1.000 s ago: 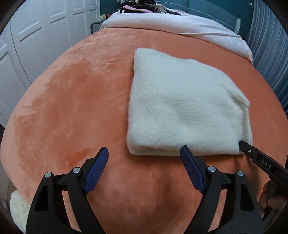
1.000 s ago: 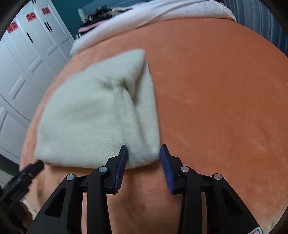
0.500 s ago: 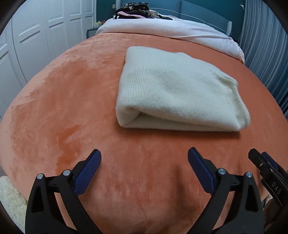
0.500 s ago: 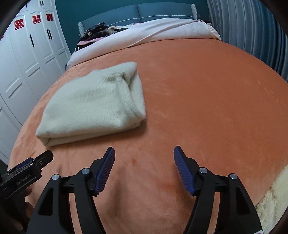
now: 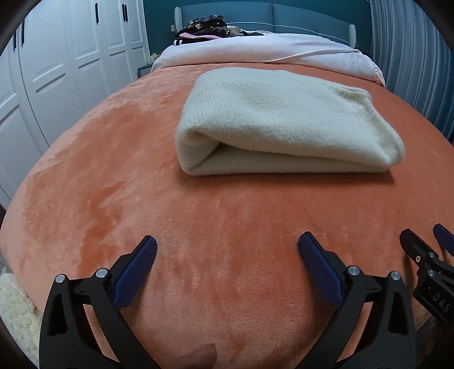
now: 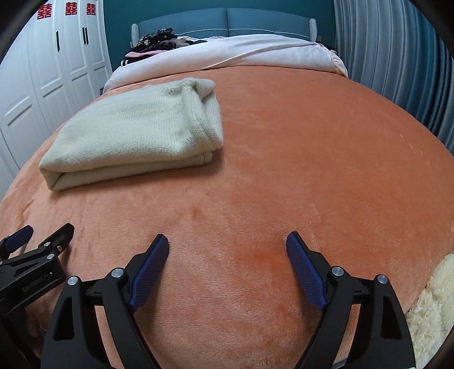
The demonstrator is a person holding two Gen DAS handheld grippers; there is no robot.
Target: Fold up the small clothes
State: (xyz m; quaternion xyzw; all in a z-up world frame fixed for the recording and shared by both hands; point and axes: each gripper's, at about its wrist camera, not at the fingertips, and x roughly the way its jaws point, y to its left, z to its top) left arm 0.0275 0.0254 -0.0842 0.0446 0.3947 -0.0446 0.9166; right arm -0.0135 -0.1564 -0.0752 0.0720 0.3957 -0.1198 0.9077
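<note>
A cream knit garment (image 5: 278, 125) lies folded into a thick rectangle on the orange blanket (image 5: 142, 184). It also shows in the right wrist view (image 6: 136, 130), at the left. My left gripper (image 5: 227, 249) is open and empty, low over the blanket, well short of the garment's near folded edge. My right gripper (image 6: 227, 247) is open and empty, also back from the garment and to its right. Each gripper shows at the edge of the other's view, the right one (image 5: 425, 255) and the left one (image 6: 37, 241).
White wardrobe doors (image 5: 56, 71) stand to the left. A pale pink duvet (image 5: 269, 48) and a pile of dark clothes (image 5: 204, 27) lie at the bed's head. Blue-grey curtains (image 6: 397, 56) hang at the right. A cream fluffy rug (image 6: 431, 312) lies below the bed's edge.
The right gripper let go of the garment's corner and opened. Both grippers pulled back from the folded garment and dropped lower towards the near edge of the bed.
</note>
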